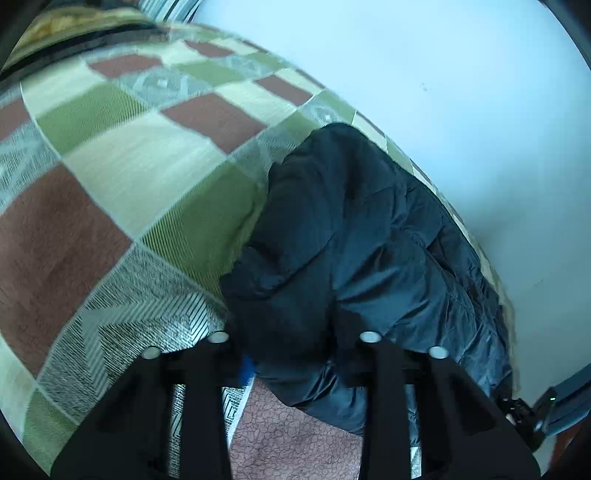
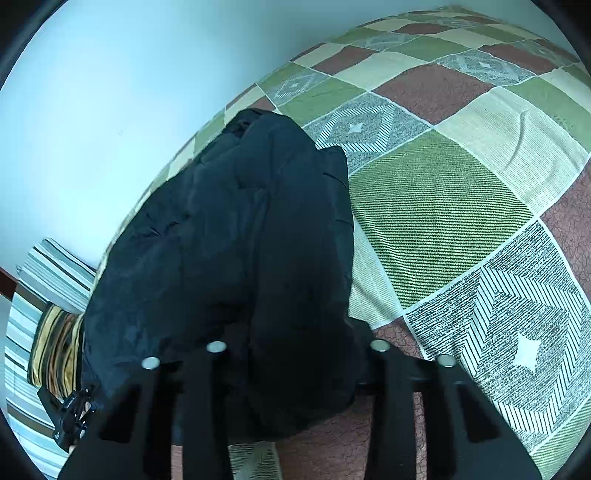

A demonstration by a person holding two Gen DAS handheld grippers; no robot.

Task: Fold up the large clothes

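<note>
Jacket: dark navy padded nylon jacket [image 1: 354, 236], puffy, slick, soft on patchwork bedspread [image 1: 122, 177].
Left gripper [image 1: 295, 354]: clamped on hem.
Right gripper [image 2: 295, 362]: pinching bunched hem.
Hold: hem corners.

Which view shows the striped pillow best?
The right wrist view: the striped pillow shows at the lower left behind the dark jacket, with its grey-and-white stripes and a yellow-striped item on it. The left wrist view catches only a sliver of stripes at the top edge, beyond the patchwork bedspread.
</note>
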